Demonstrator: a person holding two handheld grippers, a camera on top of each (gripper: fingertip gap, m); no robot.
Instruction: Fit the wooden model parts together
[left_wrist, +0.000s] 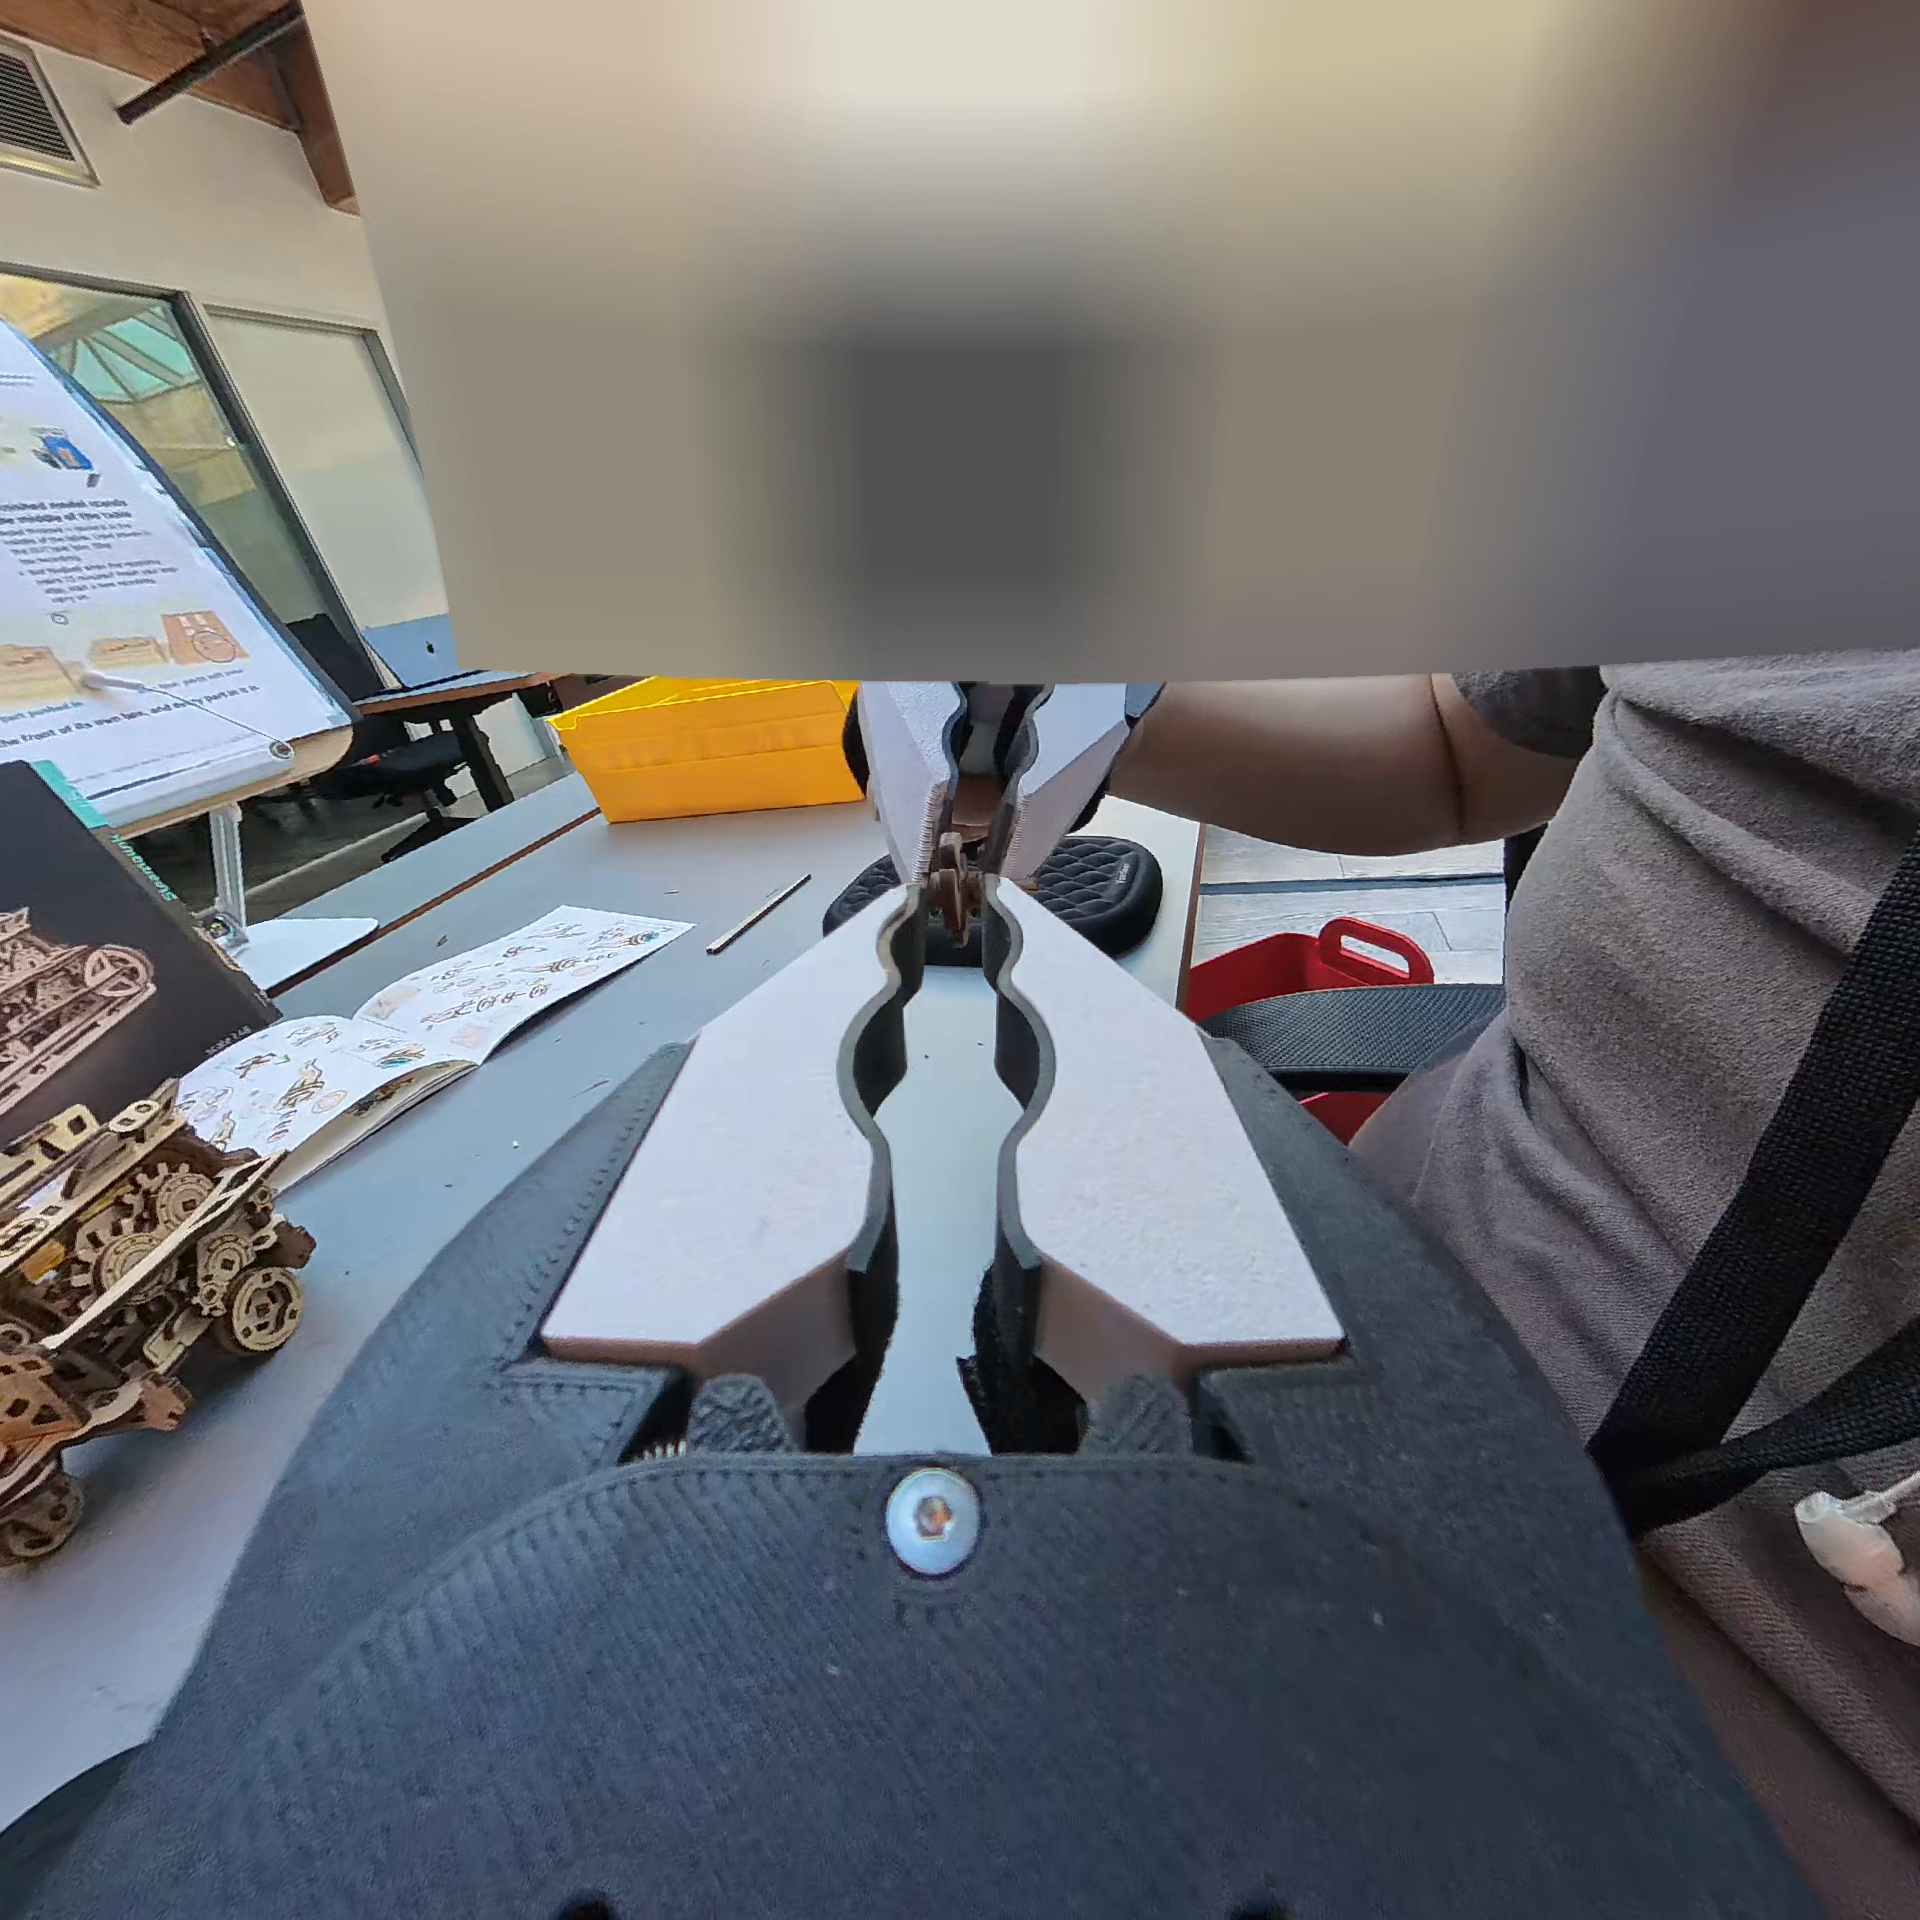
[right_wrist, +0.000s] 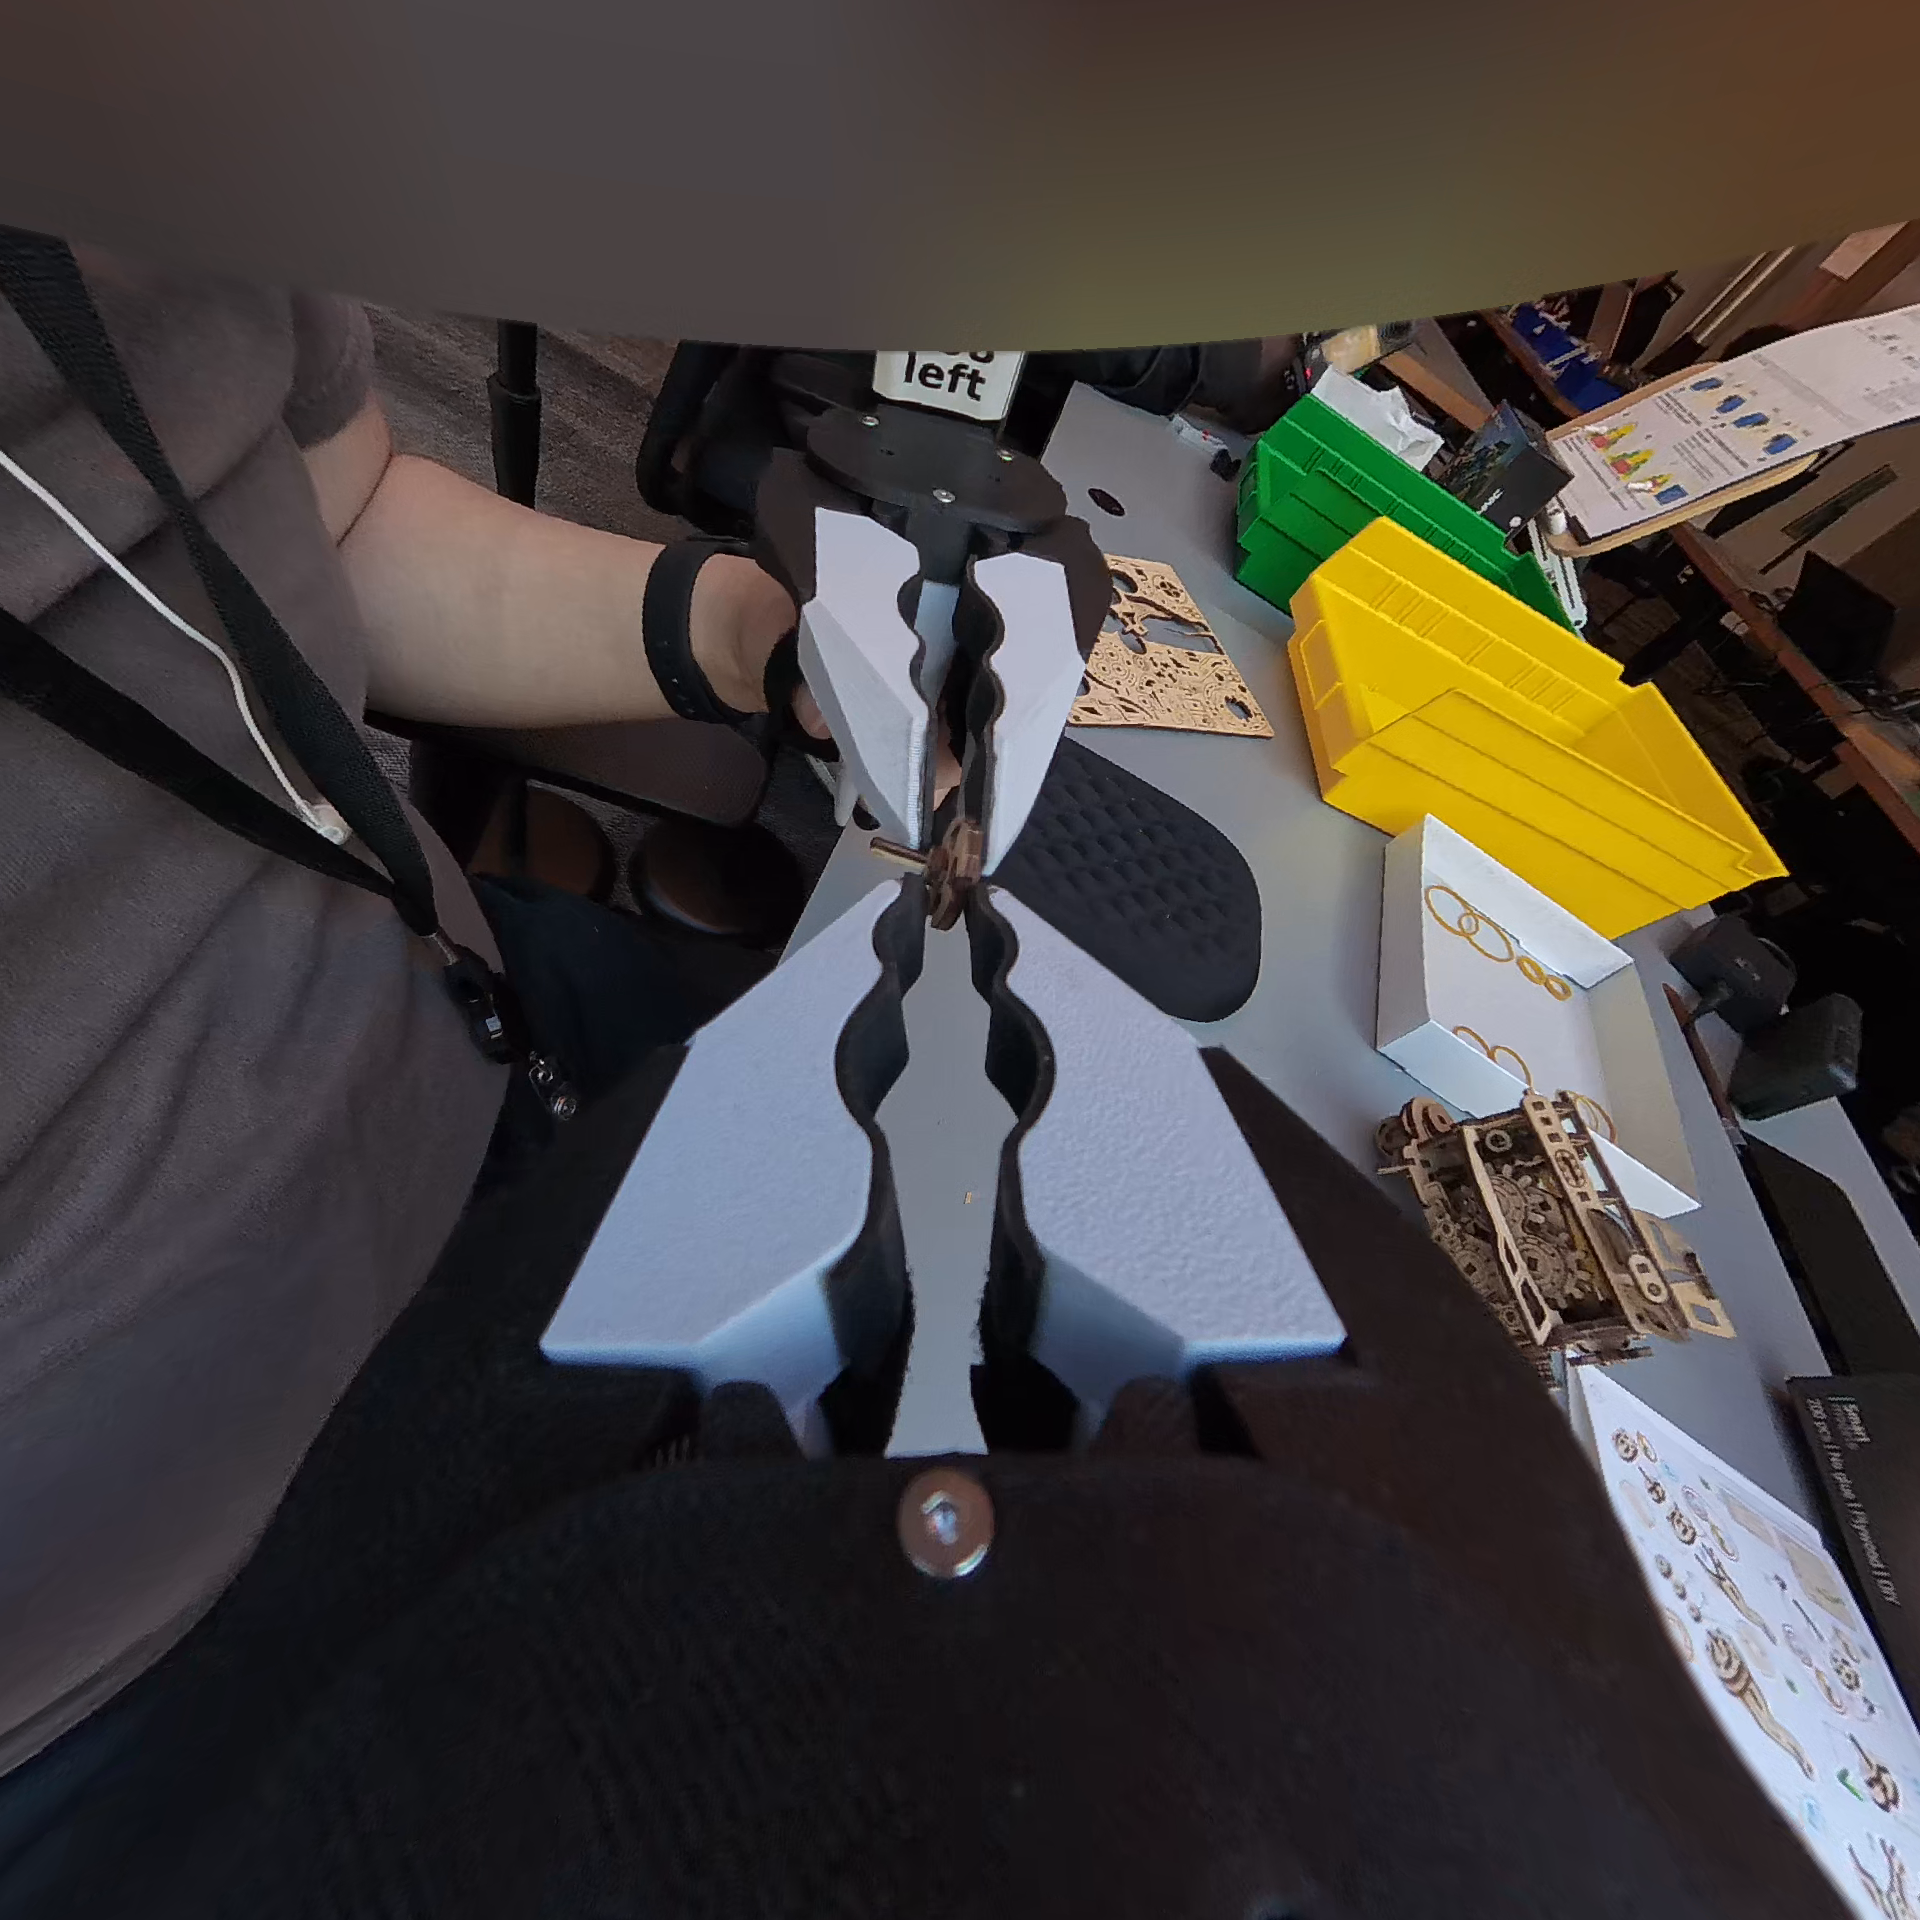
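Observation:
My two grippers meet tip to tip above the grey table's near edge. In the left wrist view my left gripper (left_wrist: 951, 896) is shut on a small brown wooden gear part (left_wrist: 948, 883). The right gripper (left_wrist: 961, 847) comes in from the far side and touches the same spot. In the right wrist view my right gripper (right_wrist: 943, 906) is shut on a small wooden gear piece (right_wrist: 948, 896). The left gripper (right_wrist: 951, 844) opposite grips an adjoining gear piece with a short wooden pin (right_wrist: 891, 850) sticking out sideways. The pieces touch; how they join is hidden by the fingertips.
A built wooden gear model (left_wrist: 135, 1257) (right_wrist: 1538, 1236) stands on the table beside an open instruction booklet (left_wrist: 436, 1008) (right_wrist: 1766, 1662). There are also yellow bins (left_wrist: 717, 748) (right_wrist: 1507, 727), a green bin (right_wrist: 1351, 488), a black padded rest (right_wrist: 1132, 883), a white box (right_wrist: 1486, 966) and a cut-out wooden sheet (right_wrist: 1164, 665). Left and right tips are no more than a few centimetres apart.

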